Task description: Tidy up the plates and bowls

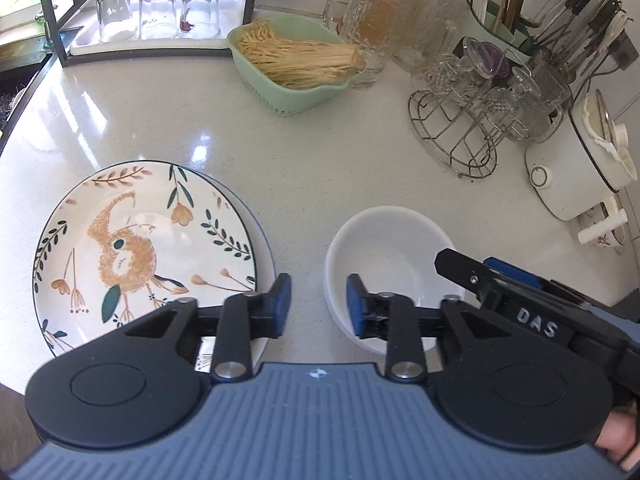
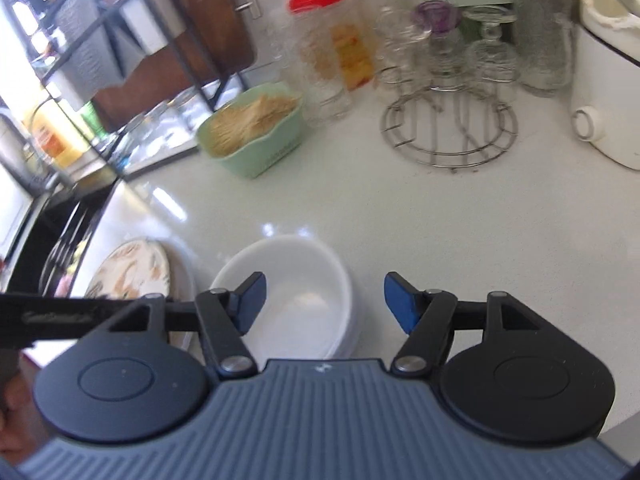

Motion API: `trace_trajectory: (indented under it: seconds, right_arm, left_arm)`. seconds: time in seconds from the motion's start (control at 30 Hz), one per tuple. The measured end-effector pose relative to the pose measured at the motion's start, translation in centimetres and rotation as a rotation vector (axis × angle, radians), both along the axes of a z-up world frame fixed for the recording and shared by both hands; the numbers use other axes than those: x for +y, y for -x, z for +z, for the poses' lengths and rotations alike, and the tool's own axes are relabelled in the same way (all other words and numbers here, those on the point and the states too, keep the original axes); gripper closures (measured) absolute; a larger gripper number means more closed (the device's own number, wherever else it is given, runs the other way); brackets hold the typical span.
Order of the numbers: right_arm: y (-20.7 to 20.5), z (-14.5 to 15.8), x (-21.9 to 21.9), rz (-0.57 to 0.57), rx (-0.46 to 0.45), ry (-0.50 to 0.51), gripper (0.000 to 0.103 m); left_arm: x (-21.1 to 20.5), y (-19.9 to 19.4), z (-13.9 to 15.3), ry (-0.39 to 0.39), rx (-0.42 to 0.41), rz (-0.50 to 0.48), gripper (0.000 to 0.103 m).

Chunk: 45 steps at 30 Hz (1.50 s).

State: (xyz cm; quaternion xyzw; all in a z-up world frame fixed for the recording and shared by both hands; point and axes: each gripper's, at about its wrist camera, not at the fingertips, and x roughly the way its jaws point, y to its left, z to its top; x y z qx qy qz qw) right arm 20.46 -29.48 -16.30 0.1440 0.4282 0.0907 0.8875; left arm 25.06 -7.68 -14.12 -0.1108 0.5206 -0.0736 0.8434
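Observation:
A bird-patterned plate [image 1: 140, 248] lies on top of another plate on the white counter, at lower left in the left wrist view. A white bowl [image 1: 388, 252] stands to its right. My left gripper [image 1: 319, 304] is open and empty, its fingertips between plate and bowl, the right pad over the bowl's near-left rim. My right gripper [image 2: 324, 302] is open and empty above the bowl [image 2: 296, 288], straddling its right rim; it also shows in the left wrist view [image 1: 476, 270]. The plate [image 2: 136, 268] shows at left in the right wrist view.
A green basket of noodles [image 1: 288, 60] sits further back. Upturned glasses [image 1: 158, 10] stand on a tray under a black rack. A wire glass rack [image 1: 472, 120], a red-lidded jar [image 1: 384, 12] and a white cooker [image 1: 584, 160] crowd the right. The counter edge runs along the left.

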Motion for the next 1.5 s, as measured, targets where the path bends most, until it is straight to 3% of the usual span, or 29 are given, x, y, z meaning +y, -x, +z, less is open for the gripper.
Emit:
trace_trajectory:
  seconds: [0.23,0.3,0.33,0.4,0.47,0.63,0.73,1.17,1.5]
  right_arm:
    - [-0.7,-3.4,-0.1,-0.071,0.125,-0.109,0.04]
    - [-0.7,-3.8,0.2,-0.082,0.137,-0.127,0.05]
    - [-0.6,-3.9,0.2,-0.105,0.142,-0.145,0.054]
    - [-0.4,-4.2,-0.3,-0.188,0.147,-0.186,0.07]
    - [-0.1,-4.5,-0.6,-0.227,0.147,-0.195,0.079]
    - [0.0,-4.6,-0.4,-0.202,0.145,-0.169,0.081]
    - [0.3,-4.6,-0.6,-0.208,0.14,-0.161,0.09]
    - [3.4,-4.6,-5.3,-0.343,0.126,-0.175,0.091]
    - [3.9,-5.1,-5.7,-0.341,0.14,-0.164,0.091]
  left_arm:
    - [1.9,0.0,0.3,0.015,0.013,0.001,0.057]
    - [1.8,-0.1,0.3,0.008,0.014,-0.022,0.053]
    - [1.7,-0.1,0.4,0.011,0.007,-0.046,0.045]
    - [1.2,0.1,0.7,0.006,-0.003,-0.095,0.034]
    - [0.7,0.3,1.1,-0.009,-0.022,-0.118,0.034]
    - [-0.4,0.2,0.8,0.001,-0.008,-0.151,0.034]
    - [-1.0,0.2,0.6,-0.008,-0.004,-0.172,0.034]
    - [-6.1,-0.4,-2.4,-0.002,0.047,-0.295,0.034]
    - [-7.4,-2.0,-5.4,0.014,0.115,-0.287,0.037]
